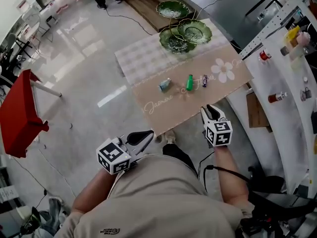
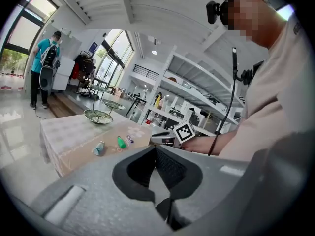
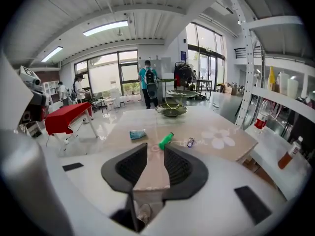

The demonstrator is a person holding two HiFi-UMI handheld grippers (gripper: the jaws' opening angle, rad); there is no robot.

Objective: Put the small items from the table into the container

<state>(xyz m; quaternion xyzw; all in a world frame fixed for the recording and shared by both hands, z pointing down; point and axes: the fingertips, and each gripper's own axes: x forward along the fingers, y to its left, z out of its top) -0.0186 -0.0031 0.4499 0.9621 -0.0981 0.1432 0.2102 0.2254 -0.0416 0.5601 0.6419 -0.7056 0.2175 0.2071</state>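
Observation:
Three small items lie on the table's brown runner: a blue packet, a green bottle on its side and a purple sweet. Behind them stands a wire stand of green leaf-shaped dishes. Both grippers hang short of the table's near edge. My left gripper is shut and empty, off to the left of the table. My right gripper is open with nothing between its pads; in its own view the green bottle, packet and sweet lie just ahead of the right gripper.
A red table stands on the shiny floor to the left. White shelving with bottles runs along the right of the table. A person stands far behind the table. A cable trails near my right arm.

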